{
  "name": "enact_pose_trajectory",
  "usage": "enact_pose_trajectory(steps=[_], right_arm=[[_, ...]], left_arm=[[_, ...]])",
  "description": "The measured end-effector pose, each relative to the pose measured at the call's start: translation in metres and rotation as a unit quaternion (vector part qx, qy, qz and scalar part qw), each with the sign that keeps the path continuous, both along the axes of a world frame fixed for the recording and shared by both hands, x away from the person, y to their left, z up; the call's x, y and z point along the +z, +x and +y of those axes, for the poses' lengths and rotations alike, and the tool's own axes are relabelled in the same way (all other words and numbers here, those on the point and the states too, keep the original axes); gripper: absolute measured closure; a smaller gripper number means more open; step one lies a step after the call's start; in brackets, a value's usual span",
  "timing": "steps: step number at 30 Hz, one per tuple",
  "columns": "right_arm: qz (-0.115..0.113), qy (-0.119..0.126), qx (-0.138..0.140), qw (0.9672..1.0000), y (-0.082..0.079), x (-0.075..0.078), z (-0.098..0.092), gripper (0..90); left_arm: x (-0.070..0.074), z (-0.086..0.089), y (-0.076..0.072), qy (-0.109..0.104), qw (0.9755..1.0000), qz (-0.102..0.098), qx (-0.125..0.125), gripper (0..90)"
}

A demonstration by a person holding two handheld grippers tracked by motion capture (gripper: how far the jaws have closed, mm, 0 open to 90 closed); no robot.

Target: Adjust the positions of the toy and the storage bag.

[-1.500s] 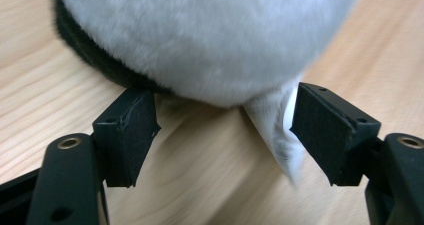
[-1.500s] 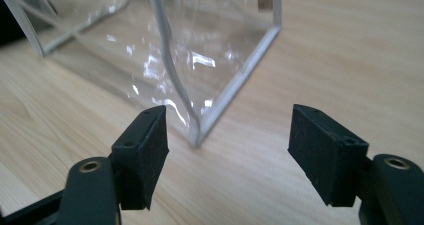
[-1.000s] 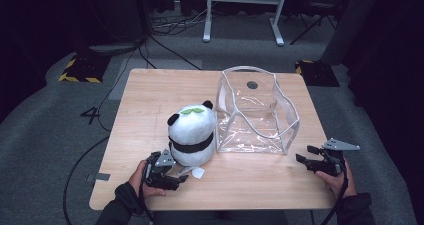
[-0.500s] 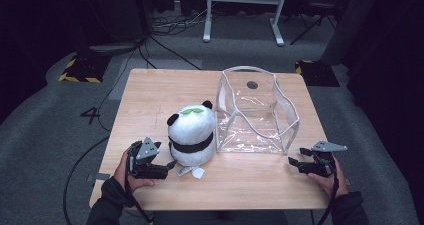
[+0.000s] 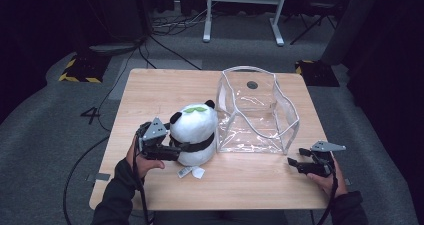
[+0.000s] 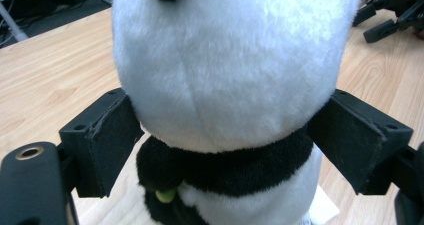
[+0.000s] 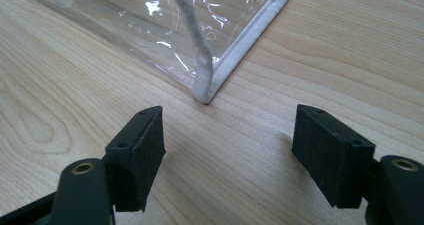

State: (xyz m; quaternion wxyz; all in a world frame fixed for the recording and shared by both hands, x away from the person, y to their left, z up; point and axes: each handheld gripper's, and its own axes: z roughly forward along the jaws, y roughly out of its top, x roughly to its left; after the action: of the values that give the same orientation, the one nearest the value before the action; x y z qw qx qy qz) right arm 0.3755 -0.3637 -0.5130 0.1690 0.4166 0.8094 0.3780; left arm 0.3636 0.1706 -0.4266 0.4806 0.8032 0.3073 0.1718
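Table [image 5: 150,95]: wooden, bearing everything. Clear bag [image 5: 257,110]: standing open beside the toy. Panda plush [image 5: 195,130]: sitting upright, mid-table. Left gripper [image 6: 220,135]: jaws just opening, now straddling the neck; advisably closing squarely there. Right gripper [image 7: 230,150]: gaping, holding nothing, waiting near the bag corner.

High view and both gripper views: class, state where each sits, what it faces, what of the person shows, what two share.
High view: above person's side, facing down on table; forearms, left gripper, right gripper.
Left gripper view: along its jaws, just opening, panda between.
Right gripper view: along its open jaws at clear bag's corner.
Shared: panda, in high and left gripper views.
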Motion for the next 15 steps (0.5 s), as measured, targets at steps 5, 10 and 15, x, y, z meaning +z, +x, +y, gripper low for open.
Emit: enact_pose_trajectory(steps=[5, 10, 15], right_arm=[[0.000, 0.000, 0.000, 1.0000, 0.000, 0.000, 0.000, 29.0], [0.000, 0.005, -0.001, 1.0000, 0.000, -0.001, 0.000, 29.0], [0.000, 0.006, 0.003, 1.0000, 0.000, -0.001, 0.000, 29.0]], left_arm=[[-0.001, -0.015, 0.010, 0.014, 0.9999, -0.008, -0.002, 12.6], [-0.005, -0.025, 0.029, 0.005, 0.9999, 0.010, -0.002, 4.9], [-0.005, -0.021, 0.042, -0.010, 0.9999, 0.012, 0.002, 0.2]])
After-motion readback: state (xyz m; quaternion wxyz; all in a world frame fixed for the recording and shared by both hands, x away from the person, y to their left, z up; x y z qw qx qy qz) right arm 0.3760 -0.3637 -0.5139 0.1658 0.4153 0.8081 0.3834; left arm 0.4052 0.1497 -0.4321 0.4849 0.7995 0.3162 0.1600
